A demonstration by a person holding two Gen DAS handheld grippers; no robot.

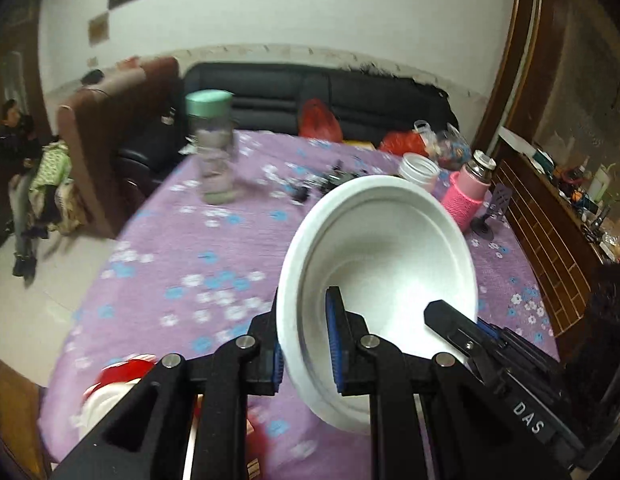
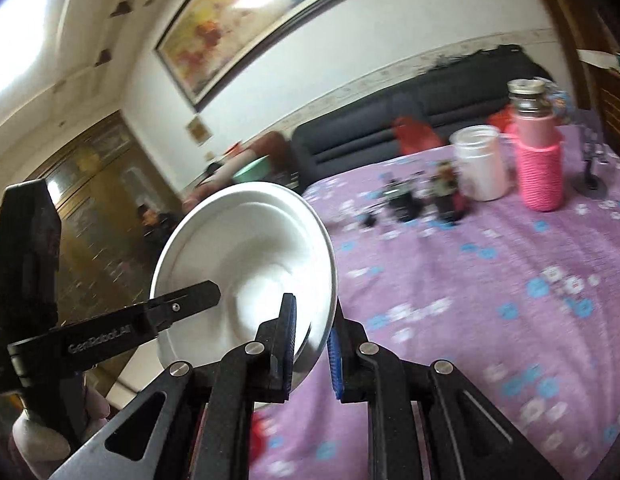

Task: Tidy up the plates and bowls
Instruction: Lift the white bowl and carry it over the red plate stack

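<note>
Ahead of the tongs a black sofa point(image 1: 310, 92) is running along a white wall point(image 1: 270, 8), with a framed painting point(image 2: 246, 20) hanging above it. A brown armchair point(image 1: 110, 128) is standing to the left, beside pale floor tiles point(image 1: 42, 280). Dark wooden panelling point(image 1: 549, 220) is rising on the right, and bright ceiling light point(image 2: 18, 28) is glaring overhead
</note>
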